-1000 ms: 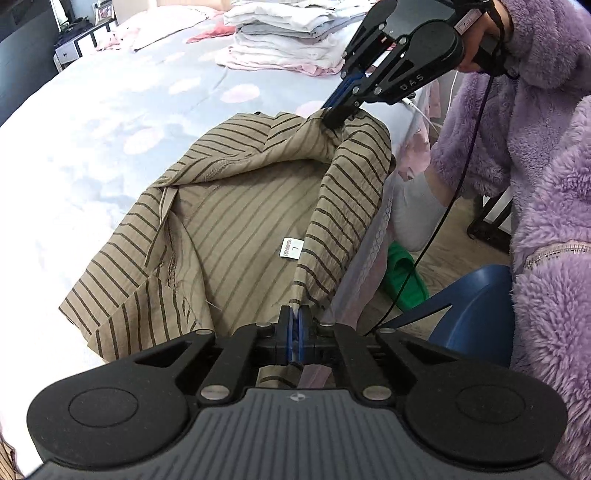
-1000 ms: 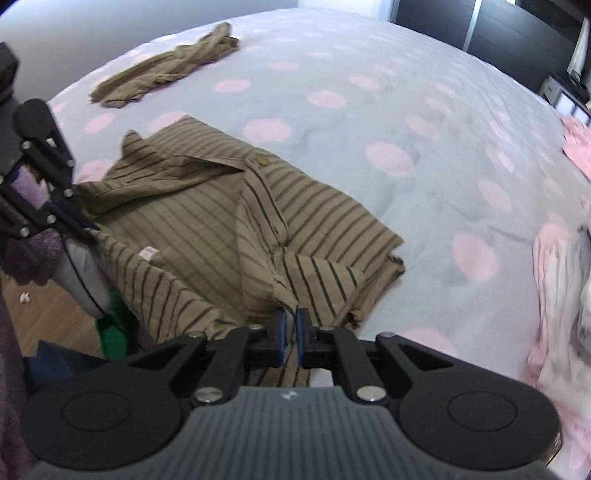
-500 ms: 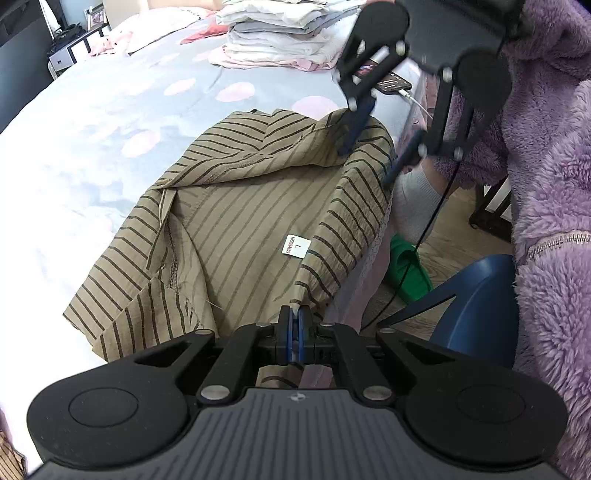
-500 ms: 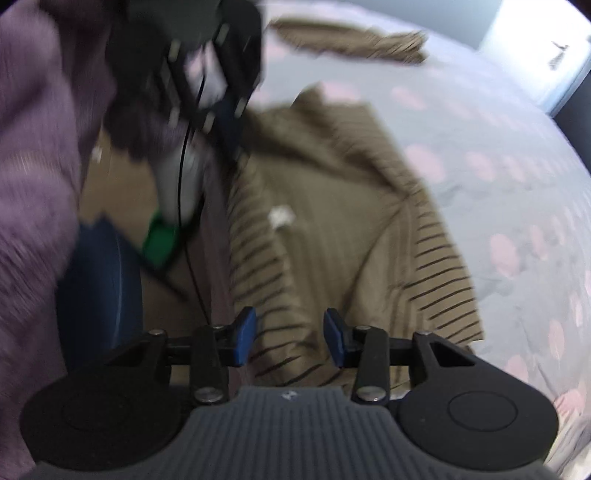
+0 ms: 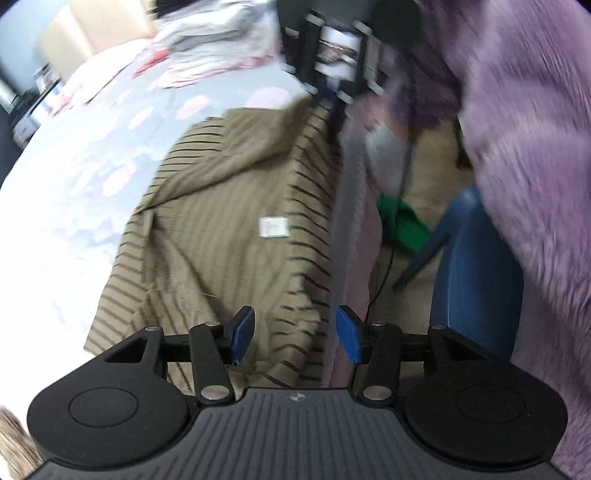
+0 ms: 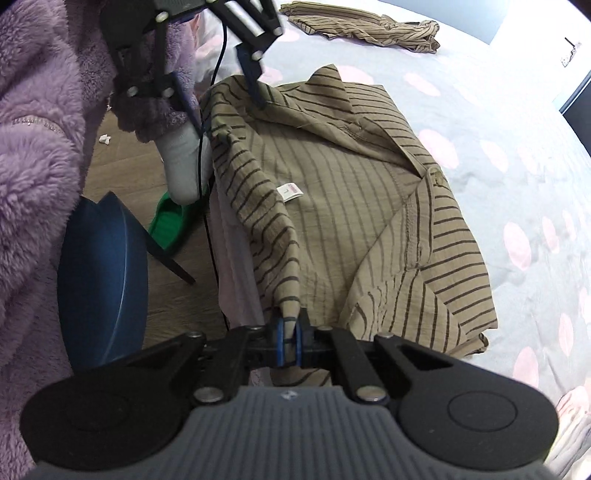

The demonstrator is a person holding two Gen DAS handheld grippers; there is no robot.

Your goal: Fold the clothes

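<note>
A tan shirt with dark stripes point(image 6: 343, 206) lies opened out on the pale bedsheet with pink dots point(image 6: 480, 122), its white size label point(image 6: 291, 192) facing up. My right gripper point(image 6: 290, 341) is closing on the shirt's edge by the bed's side, and a fold of fabric is pinched between its blue pads. My left gripper point(image 5: 295, 334) is opening over the other end of that edge; the shirt point(image 5: 221, 236) lies under its spread pads and they do not press on it. Each gripper shows in the other's view: the left gripper point(image 6: 221, 92) and the blurred right gripper point(image 5: 332, 74).
A second striped garment point(image 6: 369, 29) lies crumpled at the far side of the bed. A stack of folded clothes point(image 5: 214, 44) sits at the head end. Beside the bed are a blue chair point(image 6: 99, 280), a green slipper point(image 6: 170, 221), a grey-socked foot point(image 6: 181, 162) and purple fleece sleeves point(image 6: 40, 122).
The left gripper let go of the shirt's edge and opened. The right gripper opened, swung round along the bed's side and shut again on the shirt's edge.
</note>
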